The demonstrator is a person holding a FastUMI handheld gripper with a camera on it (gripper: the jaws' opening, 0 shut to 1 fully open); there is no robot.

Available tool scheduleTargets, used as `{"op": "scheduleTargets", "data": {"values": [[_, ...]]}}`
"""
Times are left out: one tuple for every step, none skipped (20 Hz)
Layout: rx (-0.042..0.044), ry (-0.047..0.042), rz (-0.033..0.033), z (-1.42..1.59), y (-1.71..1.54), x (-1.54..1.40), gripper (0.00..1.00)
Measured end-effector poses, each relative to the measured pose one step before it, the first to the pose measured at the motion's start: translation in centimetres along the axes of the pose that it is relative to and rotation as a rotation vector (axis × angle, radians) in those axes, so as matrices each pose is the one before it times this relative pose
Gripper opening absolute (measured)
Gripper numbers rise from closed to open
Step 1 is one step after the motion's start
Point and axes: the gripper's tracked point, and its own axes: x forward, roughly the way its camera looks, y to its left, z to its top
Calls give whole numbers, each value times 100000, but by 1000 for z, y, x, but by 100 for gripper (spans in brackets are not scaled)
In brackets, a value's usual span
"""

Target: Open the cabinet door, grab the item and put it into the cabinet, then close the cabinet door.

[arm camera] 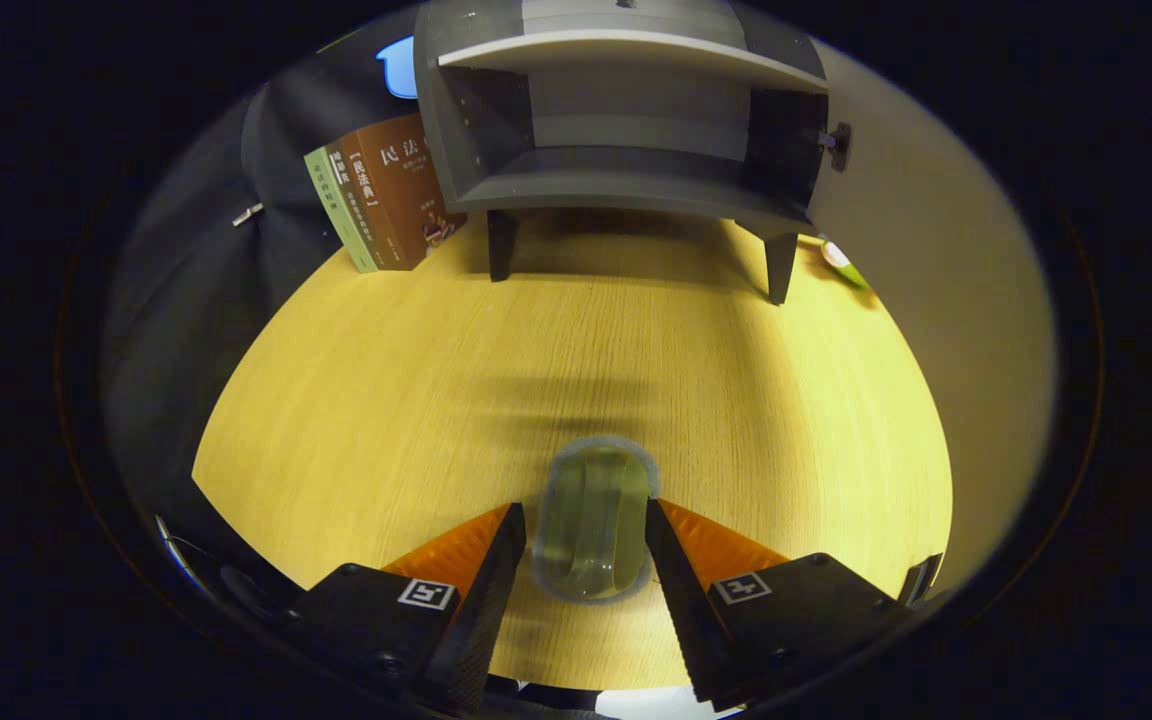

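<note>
Right now the gripper (586, 530) is clamping a small clear greenish container (594, 520) between its two fingers, both pressing on its sides, above the near part of the wooden table (386, 400). Far ahead the grey cabinet (626, 120) is standing on short legs with its door (926, 250) swung open to the right. Some books (381, 195) are leaning just left of it, and a small green-and-white object (844, 263) is lying by its right leg.

Wooden table (356, 400): light yellow top with fine grain, filling the middle of the frame. At upper centre stands a grey cabinet (626, 120) on dark legs, door open. Upper left, books (386, 195) stand upright beside it. Upper right, a small green and white object (844, 264) lies by the cabinet's leg.
</note>
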Motion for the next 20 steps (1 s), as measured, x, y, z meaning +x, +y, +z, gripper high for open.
{"op": "scheduleTargets", "data": {"values": [[68,857,-803,70,-139,789,78],[-157,568,-617,110,-101,379,78],[-295,732,-728,43,-182,491,78],[-46,1070,-921,-211,-253,499,77],[-105,971,-579,-85,-338,37,64],[-157,1007,-55,-244,-131,88,51],[-768,1078,-149,-133,-28,482,48],[-928,1169,95,-313,21,-29,48],[-100,-353,1272,222,257,290,47],[1066,-544,-2985,443,-291,408,35],[-1251,1343,-253,-224,-121,-613,24],[-1782,694,-201,-112,-224,376,24],[-2136,976,-241,-12,115,103,18],[-2710,-17,-502,50,-114,-57,18],[-375,-726,-1553,329,-381,-7,18],[-1685,564,116,-101,259,300,7],[-1131,390,-145,5,19,-276,7],[-461,174,893,188,132,-449,7],[751,-755,1243,478,145,-692,7],[1397,-2174,1085,953,95,-886,7]]}}
